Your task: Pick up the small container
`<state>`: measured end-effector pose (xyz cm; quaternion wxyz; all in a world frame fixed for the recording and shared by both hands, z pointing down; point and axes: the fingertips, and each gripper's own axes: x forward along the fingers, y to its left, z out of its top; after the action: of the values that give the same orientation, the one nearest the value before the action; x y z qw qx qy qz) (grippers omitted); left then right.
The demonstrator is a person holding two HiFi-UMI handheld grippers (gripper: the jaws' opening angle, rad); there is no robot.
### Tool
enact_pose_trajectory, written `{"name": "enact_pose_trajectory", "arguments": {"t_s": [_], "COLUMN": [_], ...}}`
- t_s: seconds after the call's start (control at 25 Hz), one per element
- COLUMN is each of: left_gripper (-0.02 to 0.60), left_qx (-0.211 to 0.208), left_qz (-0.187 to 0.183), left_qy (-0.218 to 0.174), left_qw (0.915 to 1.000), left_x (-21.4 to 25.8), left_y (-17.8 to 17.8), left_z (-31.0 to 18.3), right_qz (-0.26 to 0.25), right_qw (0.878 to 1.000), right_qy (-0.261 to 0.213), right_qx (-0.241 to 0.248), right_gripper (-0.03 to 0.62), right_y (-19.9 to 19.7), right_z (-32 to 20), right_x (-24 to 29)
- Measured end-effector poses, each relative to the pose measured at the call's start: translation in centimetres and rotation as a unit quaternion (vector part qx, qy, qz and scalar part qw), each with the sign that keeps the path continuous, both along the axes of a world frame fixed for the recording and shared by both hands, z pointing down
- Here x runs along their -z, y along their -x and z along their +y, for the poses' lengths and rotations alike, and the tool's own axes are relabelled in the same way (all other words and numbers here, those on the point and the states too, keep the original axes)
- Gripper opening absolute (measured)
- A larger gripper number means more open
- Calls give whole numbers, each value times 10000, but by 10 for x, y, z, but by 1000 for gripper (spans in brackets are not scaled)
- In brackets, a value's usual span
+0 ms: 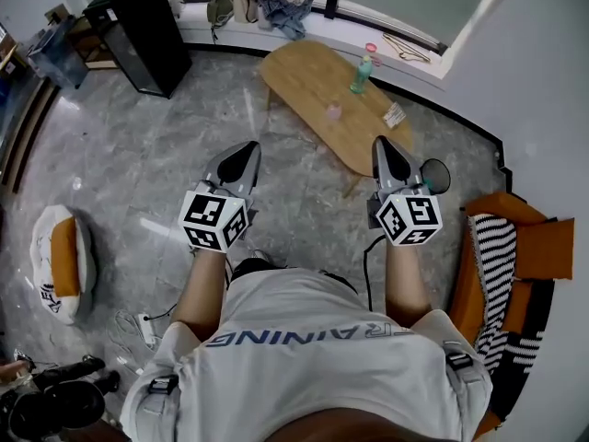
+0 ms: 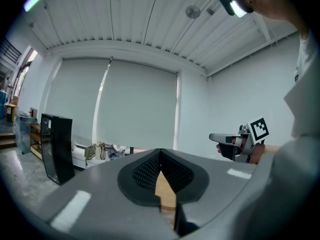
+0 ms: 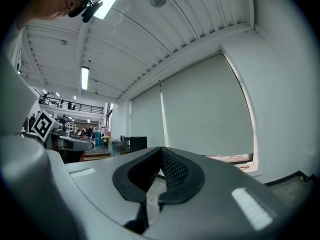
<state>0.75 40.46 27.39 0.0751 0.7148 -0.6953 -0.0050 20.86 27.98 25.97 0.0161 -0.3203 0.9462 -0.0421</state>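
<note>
On the oval wooden table (image 1: 304, 76) ahead: small container (image 1: 333, 110), pinkish, upright, about mid-table, nothing touching it. A green bottle (image 1: 362, 72) stands near it, toward the far edge. A small flat packet (image 1: 395, 115) lies nearer the right end.

Left gripper (image 1: 247, 151): jaws together, nothing between the pads. Its own view only shows a slice of the tabletop through the gap behind the tips. It sits over the grey floor, short of the table and well apart from the container.

Right gripper (image 1: 382, 145): jaws also together, empty. In the head view its tip lines up with the table's near right edge, clear of the container.

Both are held about level and point toward the table.

Around them: black cabinet (image 1: 138, 30) far left, orange-and-white cushion (image 1: 60, 261) on the floor at left, striped cloth (image 1: 495, 247) on an orange seat at right.
</note>
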Motion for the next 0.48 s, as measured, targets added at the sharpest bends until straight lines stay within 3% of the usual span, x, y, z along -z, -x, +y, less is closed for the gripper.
{"name": "enact_pose_trajectory", "arguments": {"t_s": [0.24,0.48], "left_gripper": [3,3], "left_qx": [-313,-499], "left_qz": [171,251], "left_qy": [107,87], "left_qw": [9993,9984], "left_x": [-15,-20], "left_y": [62,99], "left_z": [-7,-14], "right_qz": [156,344], "right_qw": [9997,9986], "right_qy": [-39,24], "right_qx": [-205,-401], "right_gripper": [15,15], "right_y": [61,95], "right_z": [7,1], "right_x": [-3,-10]}}
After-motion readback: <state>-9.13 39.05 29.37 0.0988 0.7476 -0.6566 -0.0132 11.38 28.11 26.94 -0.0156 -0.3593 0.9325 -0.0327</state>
